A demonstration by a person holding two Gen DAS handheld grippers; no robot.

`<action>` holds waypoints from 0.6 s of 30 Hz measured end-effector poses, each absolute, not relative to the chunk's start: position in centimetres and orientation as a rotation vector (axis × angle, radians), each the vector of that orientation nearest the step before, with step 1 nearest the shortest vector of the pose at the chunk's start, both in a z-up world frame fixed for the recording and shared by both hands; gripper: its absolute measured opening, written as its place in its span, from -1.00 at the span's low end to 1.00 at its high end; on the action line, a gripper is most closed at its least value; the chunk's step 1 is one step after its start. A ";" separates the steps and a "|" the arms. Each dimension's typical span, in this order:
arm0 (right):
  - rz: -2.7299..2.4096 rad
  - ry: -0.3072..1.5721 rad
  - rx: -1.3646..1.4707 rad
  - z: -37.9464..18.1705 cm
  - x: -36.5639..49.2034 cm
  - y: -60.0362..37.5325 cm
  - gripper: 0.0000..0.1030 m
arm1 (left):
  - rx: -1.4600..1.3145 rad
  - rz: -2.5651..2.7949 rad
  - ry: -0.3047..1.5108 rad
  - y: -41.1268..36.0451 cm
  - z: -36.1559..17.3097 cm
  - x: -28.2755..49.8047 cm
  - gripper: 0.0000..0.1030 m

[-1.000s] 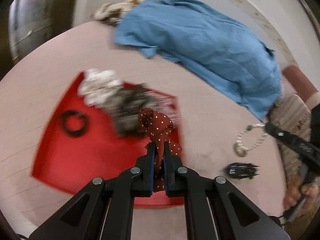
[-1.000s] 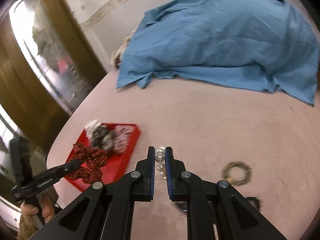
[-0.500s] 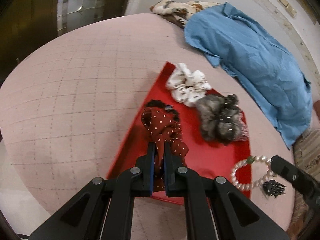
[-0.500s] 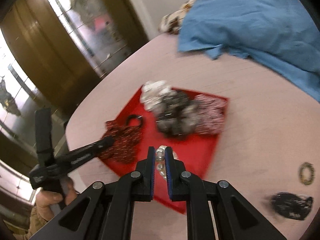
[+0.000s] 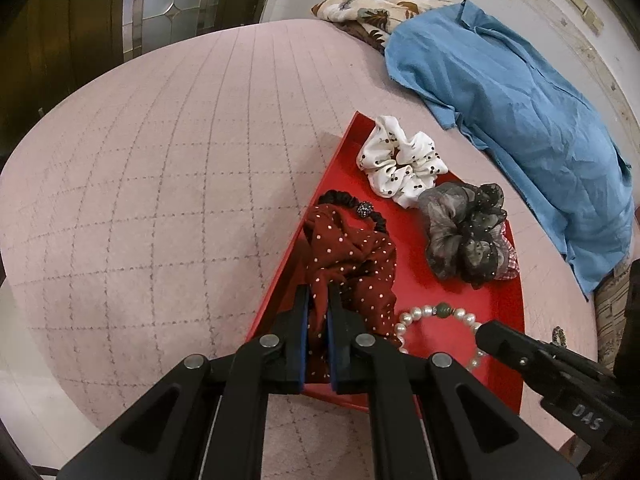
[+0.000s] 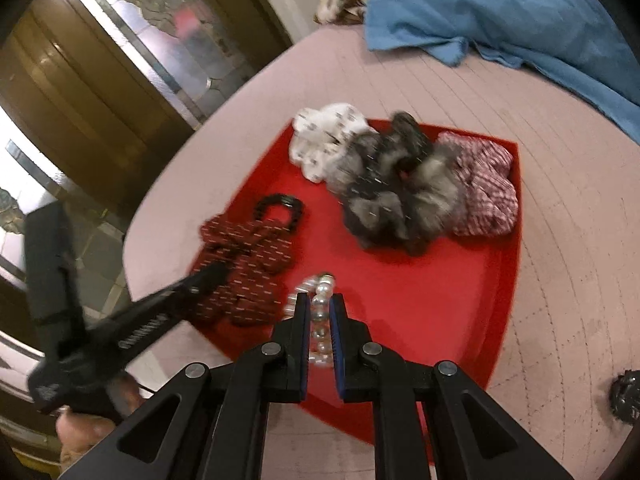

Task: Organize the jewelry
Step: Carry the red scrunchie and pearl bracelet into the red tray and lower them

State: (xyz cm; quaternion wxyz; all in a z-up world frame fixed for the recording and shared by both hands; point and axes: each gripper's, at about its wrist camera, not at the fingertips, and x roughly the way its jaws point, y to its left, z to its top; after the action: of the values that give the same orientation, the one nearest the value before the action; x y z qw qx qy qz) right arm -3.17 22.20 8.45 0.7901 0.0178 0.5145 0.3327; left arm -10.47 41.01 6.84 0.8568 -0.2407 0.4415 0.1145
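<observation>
A red tray lies on the pink tablecloth. My left gripper is shut on a dark red dotted scrunchie, holding it over the tray's left edge. My right gripper is shut on a pearl bracelet over the tray's near part; it shows in the left wrist view. In the tray lie a black hair tie, a white scrunchie, a grey-black scrunchie and a red checked scrunchie.
A blue shirt and a patterned cloth lie at the table's far side. A black hair clip lies right of the tray. A small bracelet lies near the right edge. Wooden doors stand behind.
Both grippers moved in over the red tray with their loads. The pearl bracelet came from the bare cloth to above the tray's near part; the dotted scrunchie sank toward the tray's left edge.
</observation>
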 end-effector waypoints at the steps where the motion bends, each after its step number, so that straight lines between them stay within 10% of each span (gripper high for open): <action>1: 0.704 1.110 0.022 8.2 -3.1 22.1 -0.79 | -0.505 0.241 0.927 41.0 6.8 -10.4 -0.86; 12: 0.691 1.135 -0.050 6.3 -3.4 23.3 -0.75 | -0.501 0.203 0.829 40.5 8.2 -10.8 -0.33; 18: 0.695 1.080 -0.098 7.7 -4.3 23.3 -0.28 | -0.457 0.226 0.767 39.7 9.3 -11.1 -0.03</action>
State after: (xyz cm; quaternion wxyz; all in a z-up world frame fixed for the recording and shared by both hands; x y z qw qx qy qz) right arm -4.26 23.35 7.67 0.7998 -0.0458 0.5033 0.3240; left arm -11.14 39.71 9.28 0.8958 -0.2207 0.3700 0.1092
